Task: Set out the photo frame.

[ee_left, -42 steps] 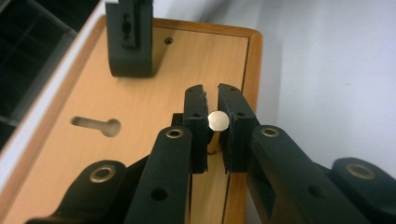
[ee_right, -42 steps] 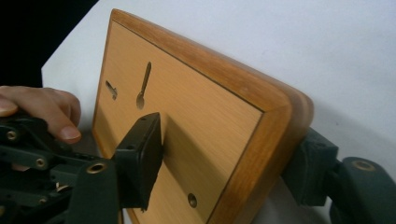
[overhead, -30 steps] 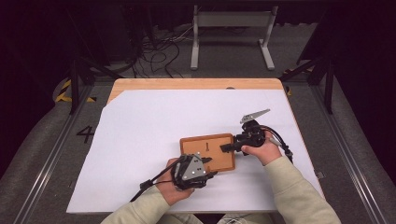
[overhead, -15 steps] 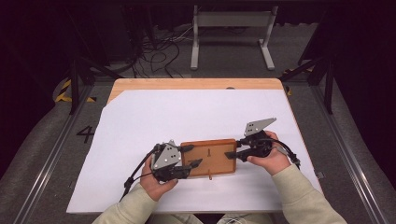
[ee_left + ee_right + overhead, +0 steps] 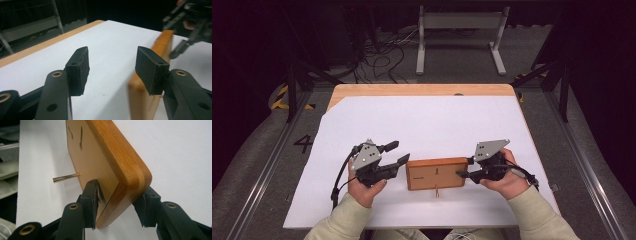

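Right gripper point(image 5: 463, 167) being closed on wooden box point(image 5: 435, 173) end, steadying it; left gripper point(image 5: 398, 152) being held open beside opposite end.

The left gripper point(image 5: 111, 63) holds its jaws apart, gripping nothing. The wooden board point(image 5: 150, 75) stands just behind its right-hand jaw. The other gripper point(image 5: 186, 40) is blurred beyond the board.

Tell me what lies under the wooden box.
The wooden box rests on the white sheet that covers the wooden table. Whatever lies directly beneath the box is hidden. A brass pin sticks out from its side, above the sheet.
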`<act>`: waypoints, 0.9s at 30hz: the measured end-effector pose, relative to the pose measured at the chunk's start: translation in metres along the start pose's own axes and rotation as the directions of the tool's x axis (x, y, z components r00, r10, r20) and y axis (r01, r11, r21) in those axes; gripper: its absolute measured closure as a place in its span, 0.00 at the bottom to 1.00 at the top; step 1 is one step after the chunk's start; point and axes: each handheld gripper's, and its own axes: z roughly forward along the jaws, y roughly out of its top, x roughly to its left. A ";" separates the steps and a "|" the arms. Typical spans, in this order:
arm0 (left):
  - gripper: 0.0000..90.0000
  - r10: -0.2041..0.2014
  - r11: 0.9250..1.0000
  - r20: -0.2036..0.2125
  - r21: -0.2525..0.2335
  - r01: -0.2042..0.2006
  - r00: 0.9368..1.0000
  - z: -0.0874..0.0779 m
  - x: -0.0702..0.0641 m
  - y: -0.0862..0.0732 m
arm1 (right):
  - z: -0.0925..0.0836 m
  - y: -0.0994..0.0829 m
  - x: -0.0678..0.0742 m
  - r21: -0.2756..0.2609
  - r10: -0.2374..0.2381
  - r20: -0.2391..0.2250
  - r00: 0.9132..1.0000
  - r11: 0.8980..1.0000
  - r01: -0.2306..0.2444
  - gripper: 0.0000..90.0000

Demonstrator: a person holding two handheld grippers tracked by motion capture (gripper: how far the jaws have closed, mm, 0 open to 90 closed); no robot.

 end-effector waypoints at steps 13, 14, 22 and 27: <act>0.49 -0.024 0.999 -0.018 0.048 0.025 1.000 0.005 0.013 -0.010 | -0.011 -0.007 0.023 0.003 -0.069 0.015 0.998 0.998 0.069 0.71; 0.49 -0.031 0.998 -0.016 0.054 0.031 0.999 0.006 0.014 -0.012 | -0.013 -0.009 0.026 0.015 -0.071 0.016 0.997 0.997 0.070 0.72; 0.49 -0.036 0.997 -0.006 0.074 0.037 0.999 0.011 0.015 -0.016 | -0.016 -0.019 0.033 0.037 -0.063 -0.016 0.998 0.997 0.064 0.70; 0.49 -0.032 0.996 -0.003 0.085 0.032 0.999 0.013 0.016 -0.016 | -0.015 -0.022 0.038 0.042 -0.047 -0.010 0.999 0.998 0.047 0.66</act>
